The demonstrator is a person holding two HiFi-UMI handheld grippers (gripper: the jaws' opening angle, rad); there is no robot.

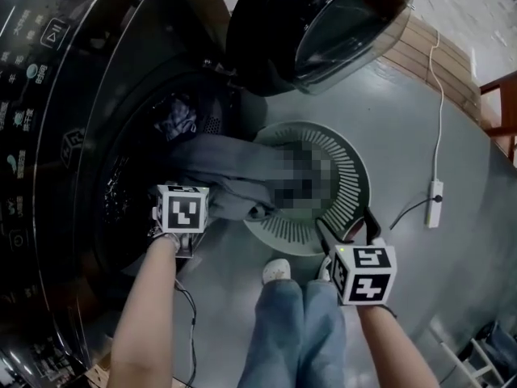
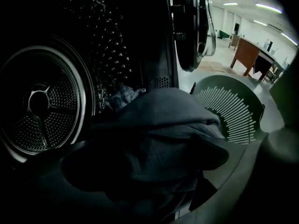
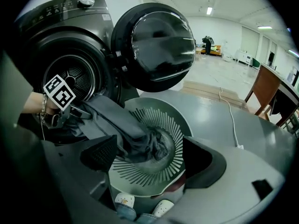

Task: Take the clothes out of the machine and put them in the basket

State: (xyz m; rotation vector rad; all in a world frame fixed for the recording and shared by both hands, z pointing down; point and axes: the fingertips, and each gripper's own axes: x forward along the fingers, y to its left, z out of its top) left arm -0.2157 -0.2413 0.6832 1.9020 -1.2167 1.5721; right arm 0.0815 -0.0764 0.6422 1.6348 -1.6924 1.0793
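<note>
A glossy grey floor (image 1: 452,120) carries a dark front-loading washing machine (image 1: 48,136) with its round door (image 1: 323,23) swung open, and a green slotted basket (image 1: 347,168) just before the drum mouth. A white power strip (image 1: 435,203) with its cable lies on the floor to the right. The right gripper view shows a wide hall with ceiling strip lights and a wooden desk (image 3: 264,85).

White symbols on the machine's panel are too small to read.

The grey garment (image 1: 230,176) hangs from the drum's lip across into the basket, and a blue patterned cloth (image 1: 176,120) lies in the drum.

The left gripper (image 1: 184,208) points steeply down at the drum's lip, fingers spread wide over the garment without pressing it. The right gripper (image 1: 349,231) tilts down over the basket's near rim, fingers well apart and empty.
</note>
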